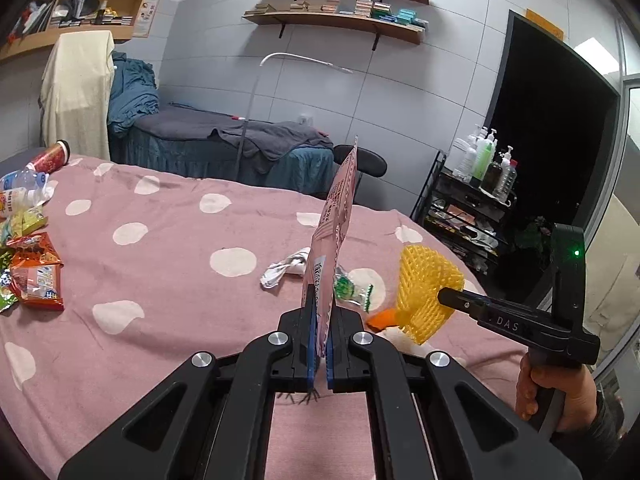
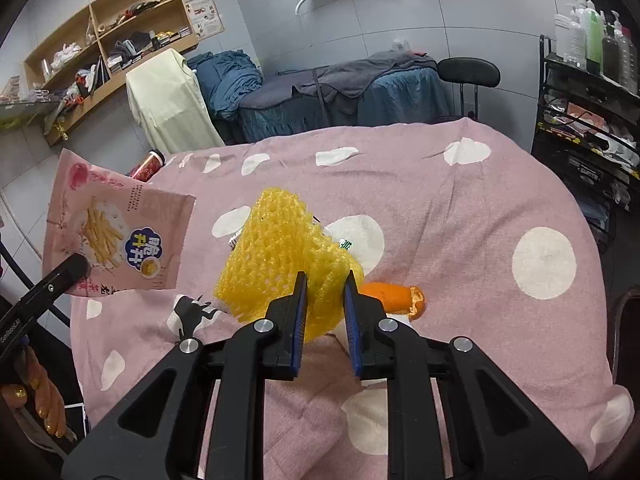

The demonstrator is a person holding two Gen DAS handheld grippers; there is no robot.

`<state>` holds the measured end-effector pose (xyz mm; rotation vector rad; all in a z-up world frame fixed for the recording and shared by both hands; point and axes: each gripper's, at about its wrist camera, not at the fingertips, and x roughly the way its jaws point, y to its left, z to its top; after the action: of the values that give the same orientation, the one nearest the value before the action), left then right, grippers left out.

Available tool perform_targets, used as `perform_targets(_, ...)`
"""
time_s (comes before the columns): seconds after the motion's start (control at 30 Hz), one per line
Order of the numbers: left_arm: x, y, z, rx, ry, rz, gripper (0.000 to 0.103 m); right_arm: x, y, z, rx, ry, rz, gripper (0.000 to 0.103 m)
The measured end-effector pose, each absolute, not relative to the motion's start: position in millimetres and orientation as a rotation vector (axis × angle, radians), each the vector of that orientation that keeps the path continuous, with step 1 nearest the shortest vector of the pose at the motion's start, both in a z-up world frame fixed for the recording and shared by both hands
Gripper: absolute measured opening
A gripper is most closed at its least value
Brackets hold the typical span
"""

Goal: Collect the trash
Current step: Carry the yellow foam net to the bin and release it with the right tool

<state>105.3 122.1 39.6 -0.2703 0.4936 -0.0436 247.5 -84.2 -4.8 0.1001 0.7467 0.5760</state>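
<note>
Pink bedding with white polka dots (image 1: 168, 264) covers a bed that fills the foreground of both views, in a tiled room with wooden wall shelves (image 1: 340, 20) and a second bed in blue and grey covers (image 1: 224, 140) behind it.

The left gripper (image 1: 322, 322) is clamped tight on the bottom edge of a pink snack bag (image 1: 334, 224), which stands upright from its blue pads, lifted clear of the bedding. From the right wrist view the same bag (image 2: 116, 232) shows its printed front, with a picture of fries.

The right gripper (image 2: 326, 300) has its pads pressed into a yellow foam fruit net (image 2: 276, 248), squeezing it and holding it above the bedding, near the bed's right edge. A hand (image 1: 560, 392) grips that tool's handle.

On the bedding just beneath the net lies a piece of orange peel (image 2: 396, 298). Near it, toward the middle of the bed, sit a crumpled white wrapper (image 1: 286, 270) and a clear wrapper with green print (image 1: 352, 290).

Along the bed's left edge is a pile of trash: colourful snack packets (image 1: 34, 276), a crushed plastic bottle (image 1: 22, 188) and a red can (image 1: 52, 158) on its side.

A black rack (image 1: 468, 216) holding pump bottles (image 1: 486, 160) stands beyond the bed's right edge.
</note>
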Motion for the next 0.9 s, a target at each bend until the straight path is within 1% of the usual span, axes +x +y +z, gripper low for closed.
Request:
perform_targets(0.37,110.7,73.2,48.3,-0.226,0.48,-0.185,0.004,210.3,-158.6,14.5,0.195,0.666,0.487,0.019)
perform_targets(0.9,124.1,-13.4,47.9,-0.147,0.497,-0.409,0.004,174.9,-276.1,4.0,0.334,0.63,0.226,0.019)
